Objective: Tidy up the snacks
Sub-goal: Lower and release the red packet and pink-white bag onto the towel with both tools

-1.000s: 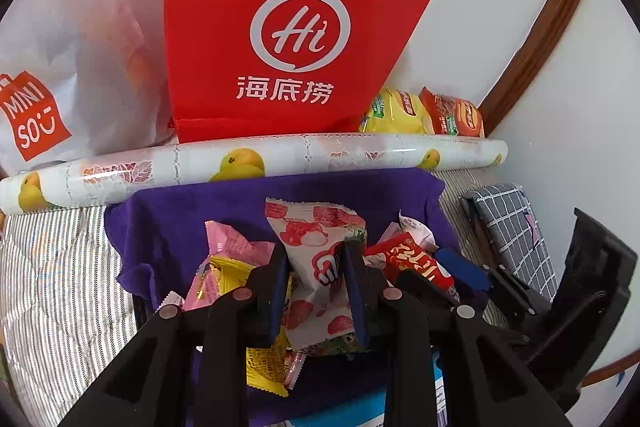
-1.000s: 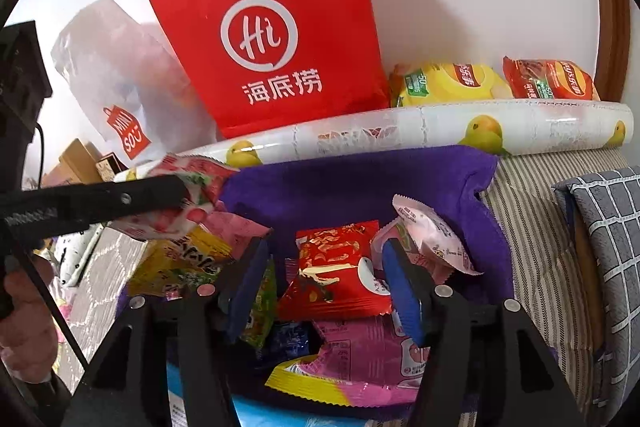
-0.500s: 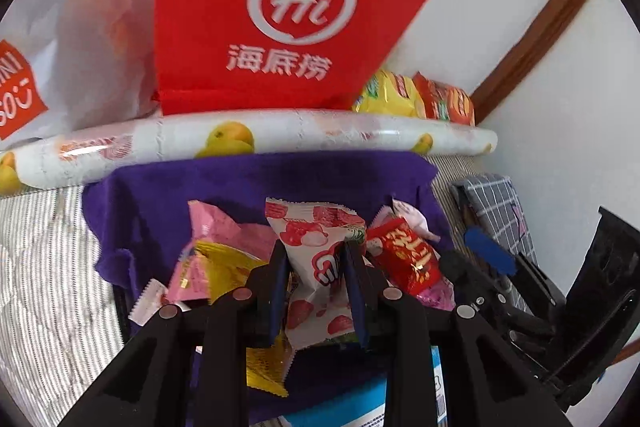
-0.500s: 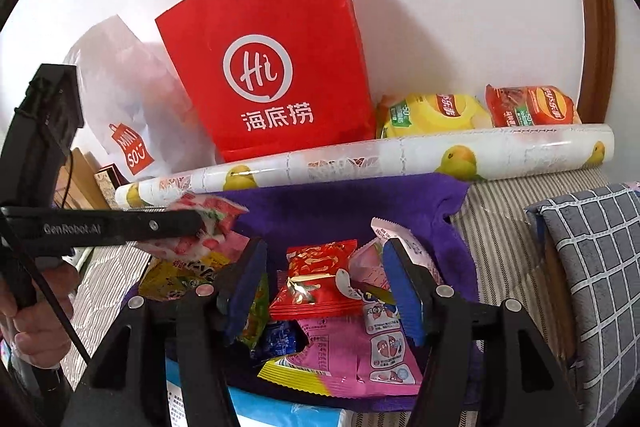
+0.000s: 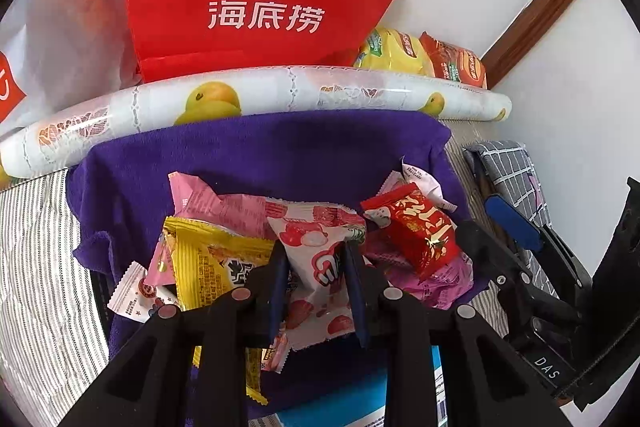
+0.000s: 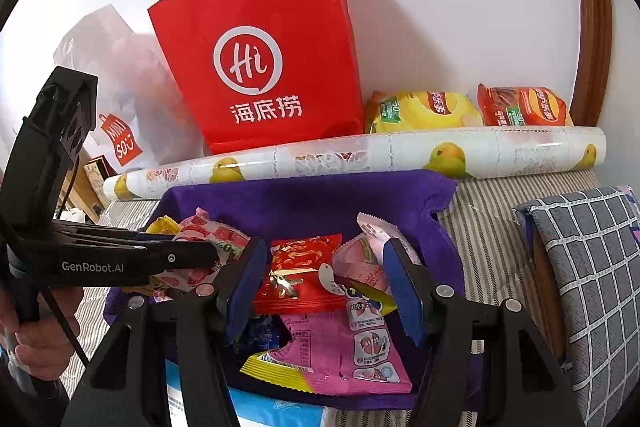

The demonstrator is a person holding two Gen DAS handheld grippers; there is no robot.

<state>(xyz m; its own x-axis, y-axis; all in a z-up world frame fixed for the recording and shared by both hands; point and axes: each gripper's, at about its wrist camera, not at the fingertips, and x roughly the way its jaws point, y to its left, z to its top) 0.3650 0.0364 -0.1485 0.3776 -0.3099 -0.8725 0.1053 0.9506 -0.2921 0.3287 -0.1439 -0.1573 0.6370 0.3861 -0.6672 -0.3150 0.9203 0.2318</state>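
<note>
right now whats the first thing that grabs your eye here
The big red Haidilao paper bag standing against the wall behind the fruit-print roll. Below it, a heap of snack packets on a purple towel, where the left gripper pinches a white strawberry-print packet.

"Hi 海底捞" on red bag point(image 6: 260, 67)

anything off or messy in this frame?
Mostly expected clutter: snack packets lie jumbled and overlapping on the purple towel, unsorted. The left gripper is clamped on a white strawberry-print packet; the right gripper is open around a red packet. Nothing looks spilled or torn.
</note>
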